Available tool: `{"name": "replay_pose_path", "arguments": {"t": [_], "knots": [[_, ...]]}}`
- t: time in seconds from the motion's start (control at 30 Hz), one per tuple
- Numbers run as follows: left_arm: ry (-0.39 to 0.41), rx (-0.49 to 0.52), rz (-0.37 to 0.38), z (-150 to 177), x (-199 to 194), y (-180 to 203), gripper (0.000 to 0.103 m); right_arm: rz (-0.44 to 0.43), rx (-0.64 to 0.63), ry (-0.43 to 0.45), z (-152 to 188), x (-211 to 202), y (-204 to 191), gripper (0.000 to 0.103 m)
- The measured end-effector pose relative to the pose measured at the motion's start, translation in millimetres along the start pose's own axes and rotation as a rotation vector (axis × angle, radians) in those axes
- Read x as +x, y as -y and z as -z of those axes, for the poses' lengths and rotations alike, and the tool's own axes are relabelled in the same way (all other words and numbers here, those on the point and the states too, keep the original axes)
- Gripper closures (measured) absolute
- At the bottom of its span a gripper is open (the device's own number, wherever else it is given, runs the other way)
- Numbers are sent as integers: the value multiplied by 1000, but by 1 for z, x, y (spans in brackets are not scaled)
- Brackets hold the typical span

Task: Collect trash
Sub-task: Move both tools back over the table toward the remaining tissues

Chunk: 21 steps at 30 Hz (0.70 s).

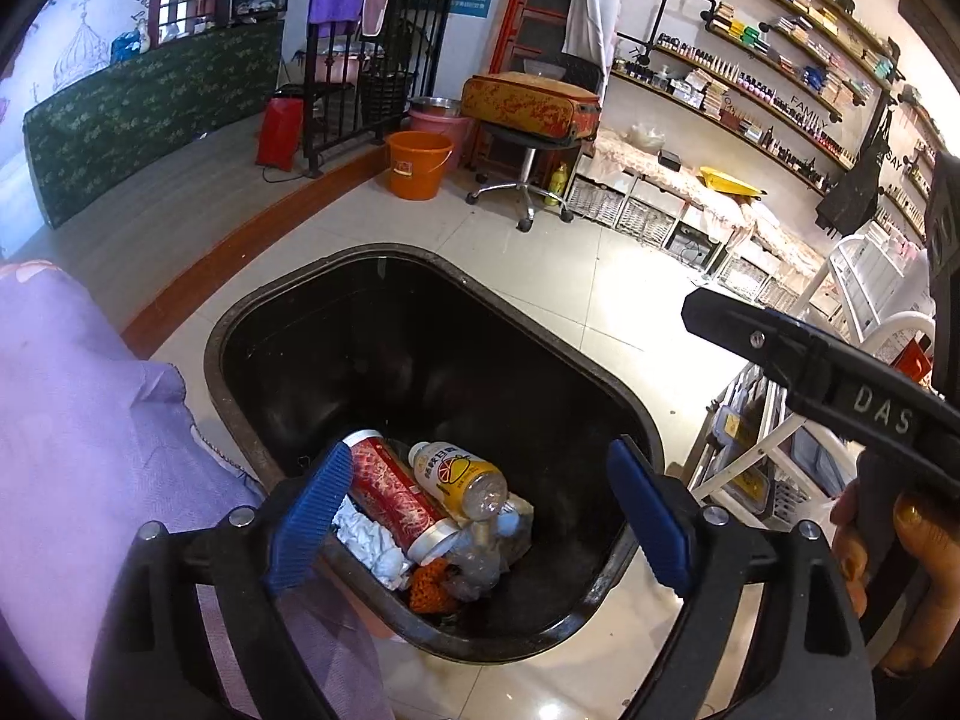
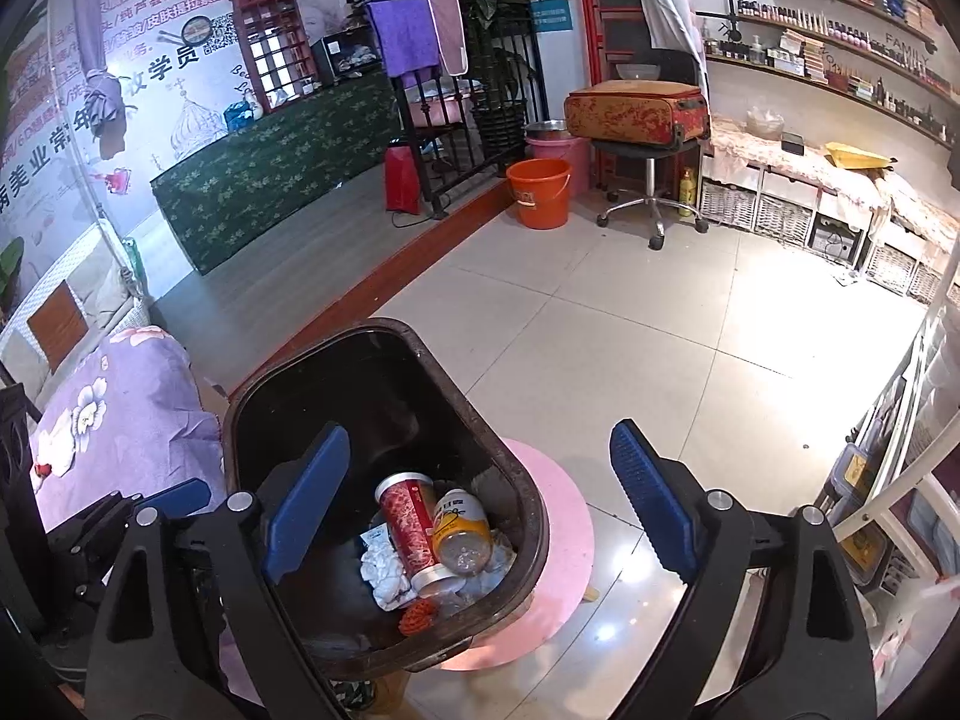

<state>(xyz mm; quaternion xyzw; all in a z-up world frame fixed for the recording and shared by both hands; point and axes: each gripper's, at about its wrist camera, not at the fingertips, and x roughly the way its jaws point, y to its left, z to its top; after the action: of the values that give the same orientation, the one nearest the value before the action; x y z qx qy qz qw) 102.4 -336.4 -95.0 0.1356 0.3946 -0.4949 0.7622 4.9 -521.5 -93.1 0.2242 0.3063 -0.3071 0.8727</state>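
My left tongs wide open, empty, hanging right over black bin. Right tongs also spread, nothing gripped, set off to bin's side. Red cup, yellow bottle lying inside below me, long axes pointing away.

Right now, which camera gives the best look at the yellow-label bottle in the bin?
The left wrist view: the yellow-label bottle lies large and unblocked beside the red cup, label and clear neck both readable. The right wrist view shows the same bottle smaller, deeper in the black bin, its label foreshortened.
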Motion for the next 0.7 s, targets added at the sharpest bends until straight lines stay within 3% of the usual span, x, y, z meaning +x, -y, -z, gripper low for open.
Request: {"name": "replay_pose_path", "arguments": {"t": [0.43,0.7], "knots": [[42,4,-61,7,-33,-21,11,-32,-13,-19,-4,8,-17,13],[72,-44,-119,20,-61,-51,10,-119,-57,-54,0,16,-51,10]]}}
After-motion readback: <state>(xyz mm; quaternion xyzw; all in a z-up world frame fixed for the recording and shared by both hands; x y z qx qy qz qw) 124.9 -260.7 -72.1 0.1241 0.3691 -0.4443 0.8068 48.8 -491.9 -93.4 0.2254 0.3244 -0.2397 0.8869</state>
